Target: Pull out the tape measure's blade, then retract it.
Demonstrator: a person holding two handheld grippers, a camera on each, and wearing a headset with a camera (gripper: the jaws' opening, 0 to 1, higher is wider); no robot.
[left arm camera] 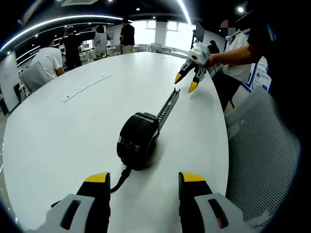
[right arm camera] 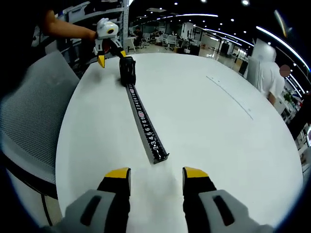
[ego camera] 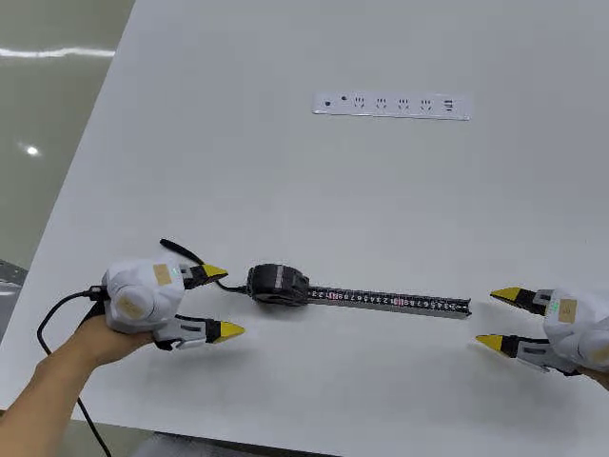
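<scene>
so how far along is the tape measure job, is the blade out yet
The pull-out looks done: the blade lies extended across the table from the tape measure case. Nothing is in hand: the left gripper sits open beside the case, the right gripper open just beyond the blade's tip, neither touching. Retracting the blade is what's left.

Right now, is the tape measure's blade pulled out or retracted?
Pulled out: the blade lies flat on the table, extending from the case toward the right gripper.
</scene>
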